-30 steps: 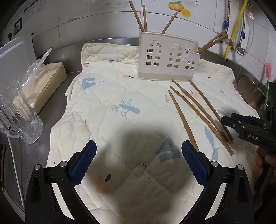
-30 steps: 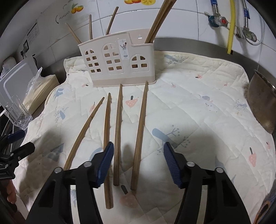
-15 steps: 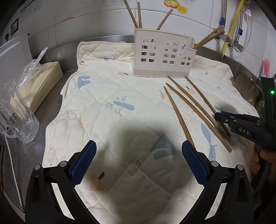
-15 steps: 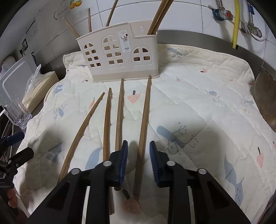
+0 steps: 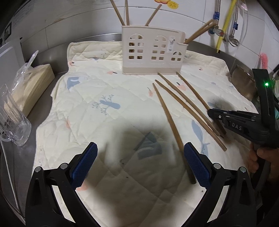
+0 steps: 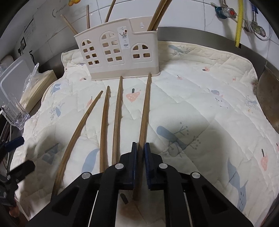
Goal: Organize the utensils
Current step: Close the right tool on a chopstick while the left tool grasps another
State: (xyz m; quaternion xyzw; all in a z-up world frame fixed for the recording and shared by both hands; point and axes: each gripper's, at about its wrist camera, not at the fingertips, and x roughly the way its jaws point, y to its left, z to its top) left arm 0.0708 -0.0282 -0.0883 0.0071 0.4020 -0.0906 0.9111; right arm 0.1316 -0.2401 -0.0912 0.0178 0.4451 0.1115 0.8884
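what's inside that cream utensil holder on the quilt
Wooden chopsticks stand in the holder, two at one end, three at the other. Its walls hide their lower ends.

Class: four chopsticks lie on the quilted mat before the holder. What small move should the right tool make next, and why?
Probably lift. The right tool is shut on the rightmost chopstick near its thick end, and the holder stands just beyond its tip.

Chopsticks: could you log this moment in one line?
right tool: shut on chopstick | left tool: open, idle | holder: waiting
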